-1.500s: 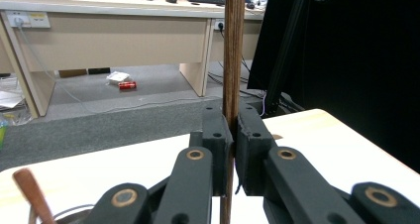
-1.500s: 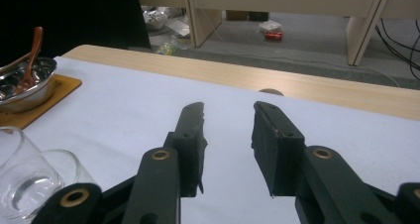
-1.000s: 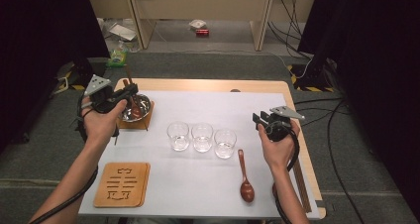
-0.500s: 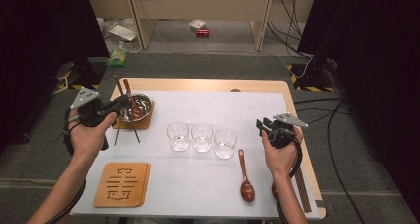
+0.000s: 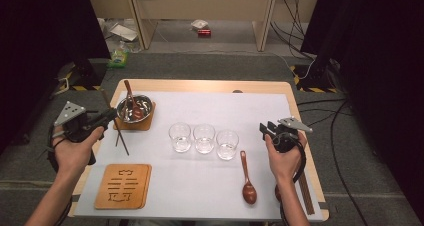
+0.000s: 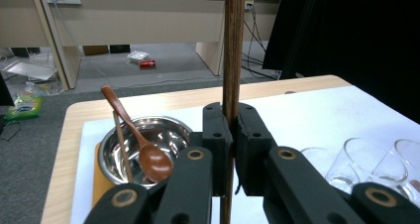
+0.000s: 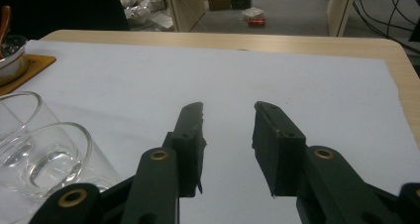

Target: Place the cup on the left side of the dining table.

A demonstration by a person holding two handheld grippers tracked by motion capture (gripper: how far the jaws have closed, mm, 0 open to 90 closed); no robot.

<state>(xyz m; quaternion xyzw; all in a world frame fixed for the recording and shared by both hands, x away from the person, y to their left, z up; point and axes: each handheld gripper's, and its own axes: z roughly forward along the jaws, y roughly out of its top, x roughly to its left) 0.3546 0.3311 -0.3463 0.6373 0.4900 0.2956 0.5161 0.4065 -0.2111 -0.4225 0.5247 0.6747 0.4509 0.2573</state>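
My left gripper [image 5: 109, 118] [image 6: 233, 122] is at the table's left edge, shut on a dark wooden chopstick [image 5: 114, 122] [image 6: 233, 55] that stands upright between its jaws. A second thin stick [image 5: 119, 133] [image 6: 122, 144] slants beside it; I cannot tell whether that one is held too. Just beyond the gripper, a steel bowl [image 5: 142, 102] [image 6: 171, 130] sits on a wooden mat and holds a brown spoon [image 5: 131, 102] [image 6: 148, 154]. My right gripper [image 5: 265, 130] [image 7: 228, 110] hovers near the right edge, open, with nothing between its fingers.
Three empty glasses [image 5: 204, 138] [image 7: 44, 149] stand in a row at mid-table. A wooden spoon [image 5: 247, 178] lies near the front, right of centre. A carved wooden coaster [image 5: 122, 186] rests at front left. A pair of chopsticks [image 5: 305, 193] lies along the right edge.
My left gripper has moved left and toward the near side, away from the bowl, with the chopstick still in it. The right gripper has stayed almost still.
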